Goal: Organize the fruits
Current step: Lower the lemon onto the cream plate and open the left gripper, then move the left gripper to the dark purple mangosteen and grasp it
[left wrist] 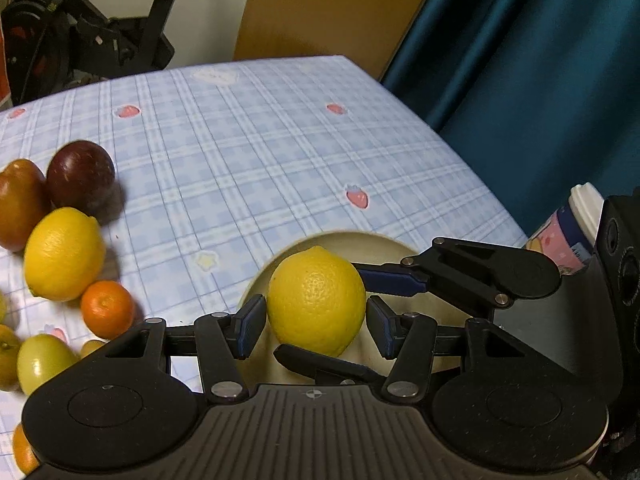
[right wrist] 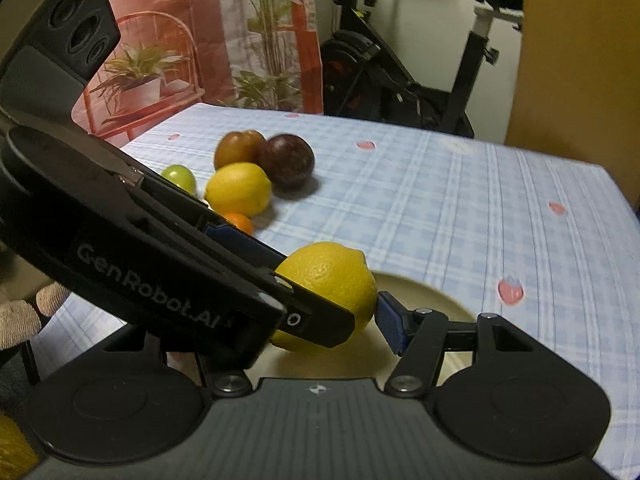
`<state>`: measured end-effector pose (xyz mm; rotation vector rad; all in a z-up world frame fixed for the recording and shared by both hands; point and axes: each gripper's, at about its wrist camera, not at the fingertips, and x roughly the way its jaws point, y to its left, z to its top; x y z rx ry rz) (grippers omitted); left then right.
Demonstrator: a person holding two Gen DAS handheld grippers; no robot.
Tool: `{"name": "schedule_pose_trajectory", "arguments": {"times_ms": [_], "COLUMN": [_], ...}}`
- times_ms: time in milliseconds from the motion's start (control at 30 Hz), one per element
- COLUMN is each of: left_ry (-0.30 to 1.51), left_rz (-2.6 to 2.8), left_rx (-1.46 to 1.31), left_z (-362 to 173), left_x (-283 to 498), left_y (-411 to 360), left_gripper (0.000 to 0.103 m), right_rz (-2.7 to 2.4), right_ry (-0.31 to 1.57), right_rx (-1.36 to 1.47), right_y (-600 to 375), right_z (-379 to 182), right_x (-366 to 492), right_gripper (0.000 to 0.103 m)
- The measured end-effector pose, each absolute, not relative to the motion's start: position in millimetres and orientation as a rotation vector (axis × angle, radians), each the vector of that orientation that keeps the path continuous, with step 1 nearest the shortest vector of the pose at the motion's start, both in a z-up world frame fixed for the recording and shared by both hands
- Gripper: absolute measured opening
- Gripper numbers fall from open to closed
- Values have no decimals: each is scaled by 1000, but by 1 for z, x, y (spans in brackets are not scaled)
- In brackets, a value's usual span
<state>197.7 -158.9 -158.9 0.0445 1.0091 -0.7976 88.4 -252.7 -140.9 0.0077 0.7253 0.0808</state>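
On a checked-cloth table (left wrist: 280, 152), a cream plate (left wrist: 400, 252) is sitting beneath a lemon (left wrist: 316, 300), which the left gripper (left wrist: 316, 326) and right gripper (right wrist: 340, 308) are both clamping between their fingers; other fruits (left wrist: 64, 254) are lying nearby.

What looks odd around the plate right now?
Both grippers, left and right, are clamped on the same lemon above the plate. Nothing looks spilled or damaged.

Black plastic two-finger grippers (left wrist: 316, 320) with blue pads (left wrist: 250, 326), silver pivot screws and white "GenRobot.AI" lettering (right wrist: 148, 286) are seen.
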Motion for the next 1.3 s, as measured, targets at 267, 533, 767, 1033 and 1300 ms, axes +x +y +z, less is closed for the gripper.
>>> {"name": "schedule_pose_trajectory", "arguments": {"times_ms": [267,533,767,1033,1300], "left_ry": [1027,1006,985,960,895], "left_rz": [-746,-679,-637,-630,-626], "left_rx": [63,55,53,51,-24], "left_z": [-170,-167,-170,-166,-149], "left_x": [207,220,230,227,226], "left_y": [-156,-147,-144,-142,-122], "left_gripper": [58,58,58,59,59], "right_rz": [109,144,168,162,136], "right_ry": [731,719,701,703,702], "right_rx": [31,11,12,10,4], "right_y": [-253,-249,-245,-244,-245], "right_z": [-153,-155,-158,-157,-152], "right_x": [95,115,129,133,131], "right_gripper": [63,63,63,64,67]}}
